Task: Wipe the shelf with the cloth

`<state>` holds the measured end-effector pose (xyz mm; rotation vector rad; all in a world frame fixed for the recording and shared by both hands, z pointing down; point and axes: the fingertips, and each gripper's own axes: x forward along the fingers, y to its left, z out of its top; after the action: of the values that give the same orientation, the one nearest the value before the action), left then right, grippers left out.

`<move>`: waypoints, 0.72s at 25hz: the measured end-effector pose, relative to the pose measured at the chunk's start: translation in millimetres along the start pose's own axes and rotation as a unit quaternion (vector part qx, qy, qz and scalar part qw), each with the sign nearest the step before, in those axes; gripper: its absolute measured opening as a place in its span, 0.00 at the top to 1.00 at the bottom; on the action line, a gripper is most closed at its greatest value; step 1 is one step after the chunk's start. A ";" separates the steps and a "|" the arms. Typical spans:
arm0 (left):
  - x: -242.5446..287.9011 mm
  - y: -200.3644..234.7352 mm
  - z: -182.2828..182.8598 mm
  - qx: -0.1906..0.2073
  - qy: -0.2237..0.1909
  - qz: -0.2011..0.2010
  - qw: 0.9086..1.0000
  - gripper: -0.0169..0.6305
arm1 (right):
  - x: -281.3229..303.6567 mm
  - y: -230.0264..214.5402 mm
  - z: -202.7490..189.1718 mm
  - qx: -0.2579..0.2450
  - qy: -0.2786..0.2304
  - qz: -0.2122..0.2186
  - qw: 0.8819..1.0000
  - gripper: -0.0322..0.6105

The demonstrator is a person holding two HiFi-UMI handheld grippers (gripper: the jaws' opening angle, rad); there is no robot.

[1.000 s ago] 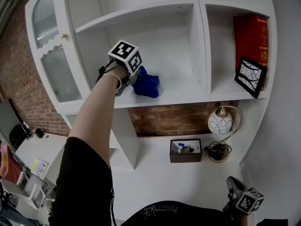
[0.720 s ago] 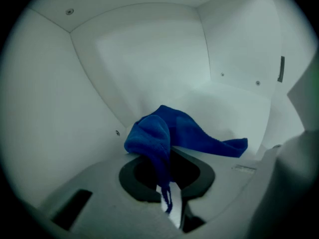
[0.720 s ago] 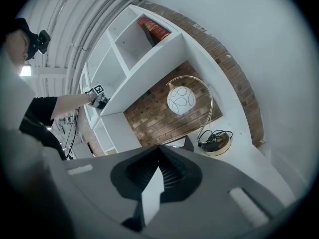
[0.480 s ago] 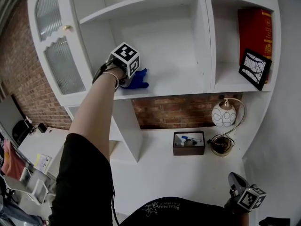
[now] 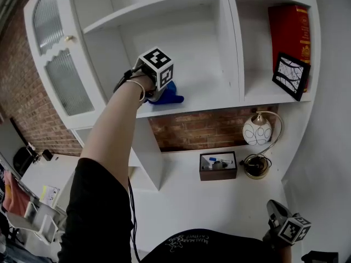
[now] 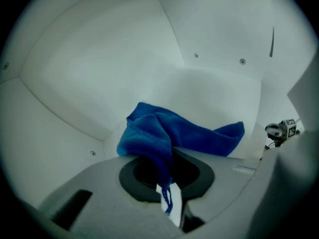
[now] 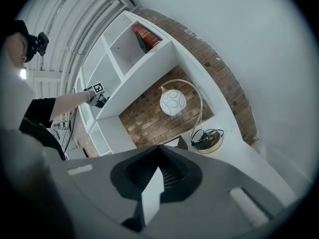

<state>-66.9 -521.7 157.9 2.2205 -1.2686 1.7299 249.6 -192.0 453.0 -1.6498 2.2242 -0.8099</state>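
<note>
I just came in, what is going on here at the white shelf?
A person is cleaning a white shelf unit with two hand-held grippers. The left gripper is shut on a blue cloth, which lies on the shelf of the middle compartment. The right gripper hangs low over the desk, jaws together and holding nothing. A red book and a framed picture stand in the compartment to the right.

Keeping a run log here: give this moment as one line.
step: wipe shelf | left gripper: shut on cloth, cloth on shelf | right gripper: shut, empty, held low
</note>
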 end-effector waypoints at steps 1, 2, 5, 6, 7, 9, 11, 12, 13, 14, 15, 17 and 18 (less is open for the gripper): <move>0.3 -4.2 6.4 -0.002 -0.010 -0.009 1.000 0.93 | 0.5 0.6 -0.5 -0.001 0.000 0.000 1.000 0.94; 0.8 -8.0 12.3 -0.004 -0.020 -0.018 1.000 0.93 | 0.4 0.2 -0.8 -0.001 0.000 -0.001 1.000 0.94; 2.7 -21.3 33.1 -0.019 -0.055 -0.050 0.997 0.93 | -2.4 -4.4 -1.1 0.001 -0.002 -0.010 1.000 0.94; 3.1 -26.7 41.2 -0.026 -0.067 -0.062 0.995 0.93 | -3.3 -6.4 -0.7 0.002 -0.004 -0.014 1.000 0.94; 3.3 -32.3 49.2 -0.031 -0.078 -0.073 0.994 0.93 | -3.8 -8.1 0.0 0.003 -0.006 -0.017 1.000 0.94; 2.6 -45.5 65.2 -0.035 -0.098 -0.097 0.990 0.93 | -3.3 -9.8 1.2 0.004 -0.008 -0.020 1.000 0.94; 0.9 -64.3 83.0 -0.039 -0.121 -0.134 0.983 0.93 | -1.9 -8.9 1.7 0.003 -0.007 -0.020 1.000 0.94; -0.4 -74.8 92.3 -0.042 -0.134 -0.155 0.978 0.93 | -1.0 -7.8 1.4 0.003 -0.006 -0.020 1.000 0.94; -1.9 -84.7 101.0 -0.042 -0.146 -0.172 0.973 0.93 | -0.1 -6.5 0.7 0.002 -0.005 -0.019 1.000 0.94; -3.3 -93.5 108.5 -0.040 -0.155 -0.185 0.970 0.93 | 0.5 -5.6 -0.3 0.002 -0.004 -0.019 1.000 0.94; -4.8 -100.7 114.4 -0.035 -0.161 -0.193 0.967 0.93 | 0.7 -5.3 -1.5 0.002 -0.003 -0.019 1.000 0.94; -8.6 -113.5 122.8 -0.024 -0.168 -0.208 0.963 0.92 | -0.4 -6.3 -4.4 0.004 0.000 -0.022 1.000 0.94; -11.3 -121.3 126.9 -0.021 -0.173 -0.223 0.959 0.92 | -1.7 -7.0 -6.2 0.007 0.001 -0.024 1.000 0.94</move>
<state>107.4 -498.5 152.5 2.6007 -0.7411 1.1809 252.6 -190.0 461.9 -1.7042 2.1827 -0.8360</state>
